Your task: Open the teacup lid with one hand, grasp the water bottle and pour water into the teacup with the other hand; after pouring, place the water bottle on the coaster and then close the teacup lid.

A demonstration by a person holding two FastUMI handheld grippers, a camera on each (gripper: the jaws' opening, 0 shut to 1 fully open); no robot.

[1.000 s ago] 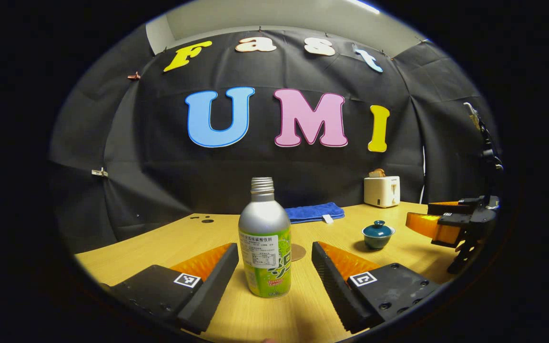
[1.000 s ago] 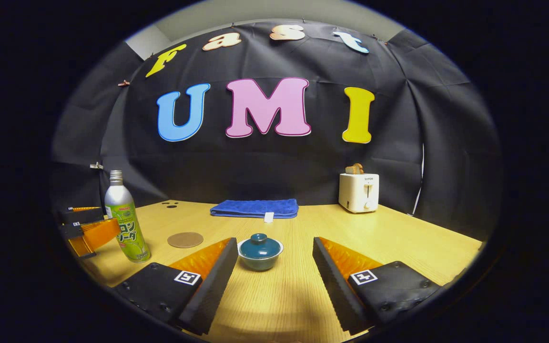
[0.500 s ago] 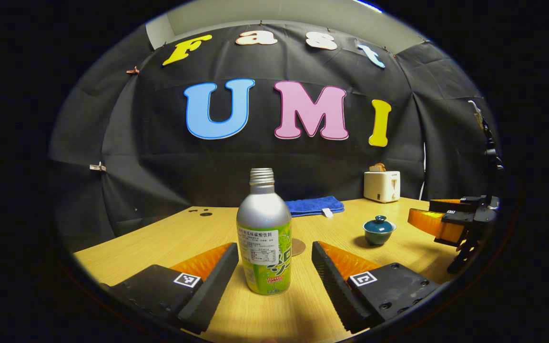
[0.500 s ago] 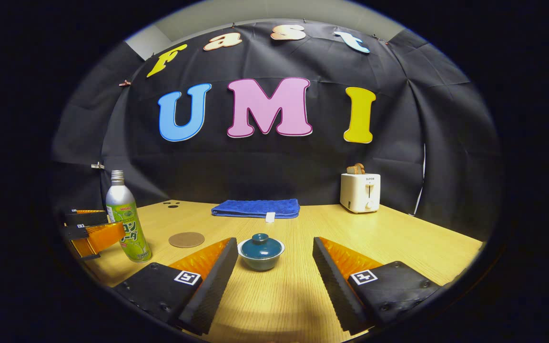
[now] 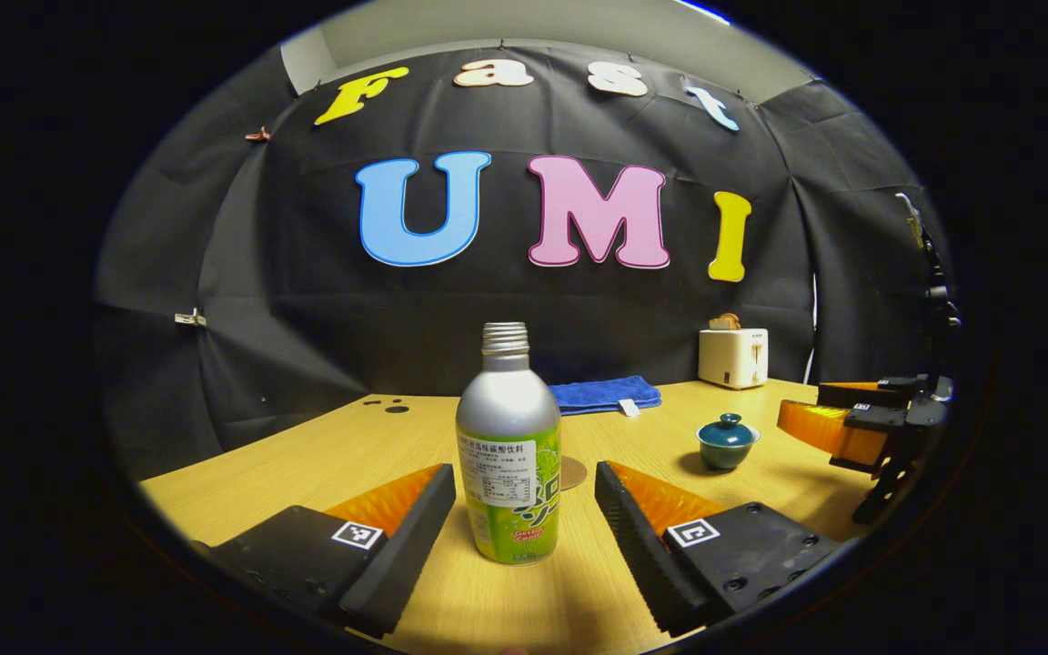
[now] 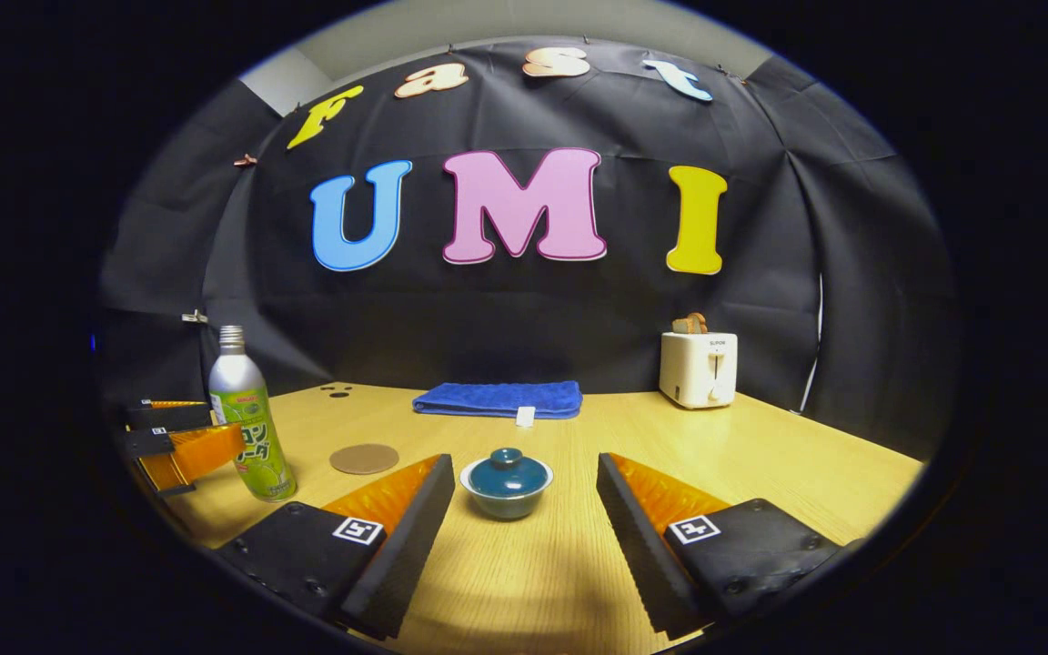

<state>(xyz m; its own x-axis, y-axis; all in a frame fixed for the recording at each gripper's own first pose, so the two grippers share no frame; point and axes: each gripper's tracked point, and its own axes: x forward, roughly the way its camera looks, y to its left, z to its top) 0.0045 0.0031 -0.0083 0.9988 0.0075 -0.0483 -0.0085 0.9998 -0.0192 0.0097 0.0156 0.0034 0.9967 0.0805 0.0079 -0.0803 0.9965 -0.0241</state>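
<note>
A silver bottle with a green label [image 5: 508,455] stands upright on the wooden table, just ahead of and between the fingers of my open left gripper [image 5: 524,491]; nothing touches it. A round brown coaster [image 5: 571,472] lies right behind it. The teal teacup [image 6: 506,480], its lid on, sits ahead of my open right gripper [image 6: 524,487], between the fingertips but untouched. In the right gripper view the bottle [image 6: 251,420] and coaster [image 6: 364,458] stand at the left, with the left gripper [image 6: 180,443] beside the bottle. In the left gripper view the teacup [image 5: 727,442] and the right gripper [image 5: 851,420] appear at the right.
A folded blue towel [image 6: 498,398] lies at the back of the table [image 6: 760,455]. A white toaster [image 6: 698,367] holding bread stands at the back right. Black cloth walls the booth behind.
Both views have shifted only slightly; the bottle and the teacup stay put and both grippers remain open.
</note>
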